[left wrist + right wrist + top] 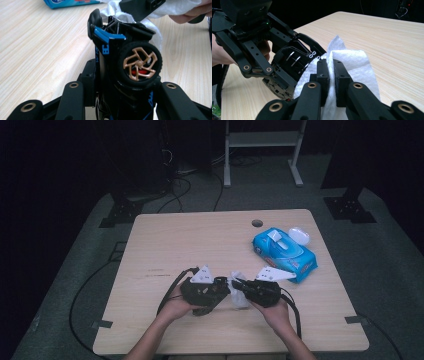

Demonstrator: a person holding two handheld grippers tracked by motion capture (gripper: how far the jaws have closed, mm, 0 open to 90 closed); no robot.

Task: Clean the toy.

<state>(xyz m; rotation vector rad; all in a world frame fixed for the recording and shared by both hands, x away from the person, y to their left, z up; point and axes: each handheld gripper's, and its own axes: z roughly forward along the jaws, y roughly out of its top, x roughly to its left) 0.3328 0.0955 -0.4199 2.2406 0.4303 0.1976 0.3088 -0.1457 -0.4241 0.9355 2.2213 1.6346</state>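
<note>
Left gripper (212, 292): jaws part-closed, clamping black-and-blue toy car (125, 60) off table (200, 235), wheel toward its camera, so bodywork is steadied for wiping; right gripper (331, 75): jaws nearly together, pinching white wet wipe (359, 67), pressed to car at front centre; blue wipe pack (284, 252), lid open, well apart at right, nothing obstructs

Toy car (125, 62): lower body hidden between the jaws at bottom centre of the left gripper view. White wipe (352, 65): cut off by the bottom edge. Pack (72, 3): cropped at upper left, print unreadable.
</note>
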